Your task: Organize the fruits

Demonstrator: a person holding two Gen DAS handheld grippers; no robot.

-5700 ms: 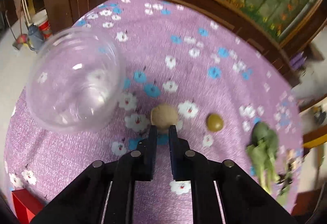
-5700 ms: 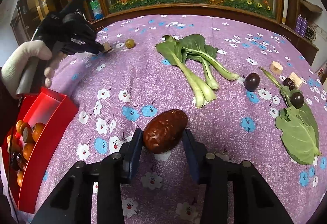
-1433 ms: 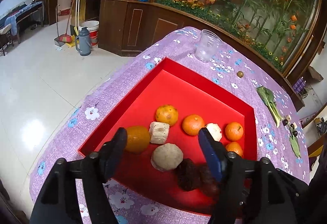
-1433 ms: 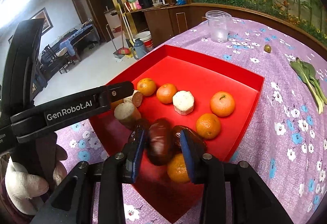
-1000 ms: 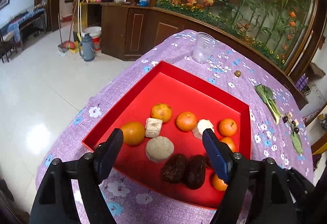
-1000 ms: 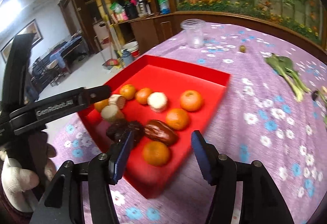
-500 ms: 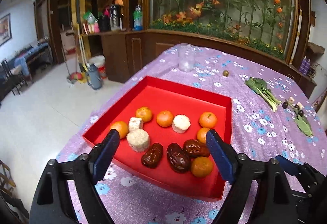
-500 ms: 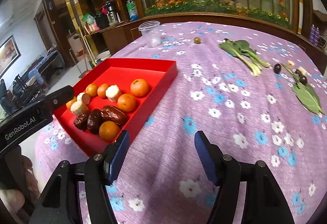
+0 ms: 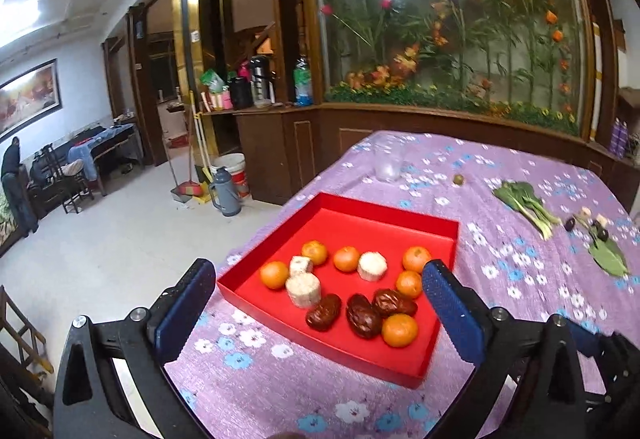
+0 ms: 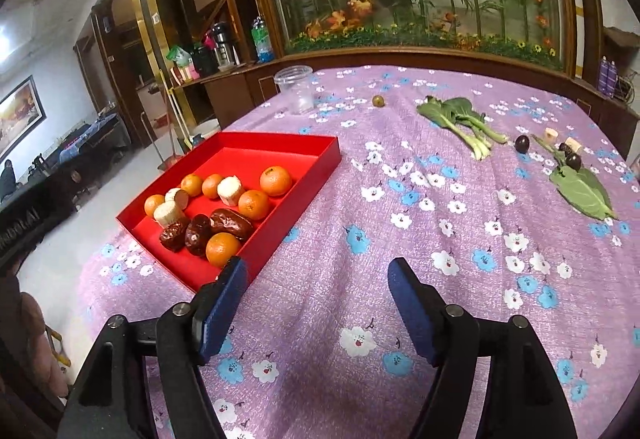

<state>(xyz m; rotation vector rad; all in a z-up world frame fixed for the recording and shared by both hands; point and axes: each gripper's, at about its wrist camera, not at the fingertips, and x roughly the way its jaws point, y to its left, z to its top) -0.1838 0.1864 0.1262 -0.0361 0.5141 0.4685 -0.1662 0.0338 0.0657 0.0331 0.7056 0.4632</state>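
Fruit left on the cloth, such as the dark plum (image 10: 521, 143) beside the greens (image 10: 460, 119) (probably soft and smooth), wants a gentle hold across its middle; left gripper (image 9: 318, 297) and right gripper (image 10: 316, 301), just opened wider, hold nothing.

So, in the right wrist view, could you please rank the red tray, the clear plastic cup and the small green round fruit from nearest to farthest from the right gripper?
1. Red tray, left of the right gripper, closest.
2. Clear plastic cup, far left, beyond the tray.
3. Small green round fruit, far centre; too close to the cup to rank surely.
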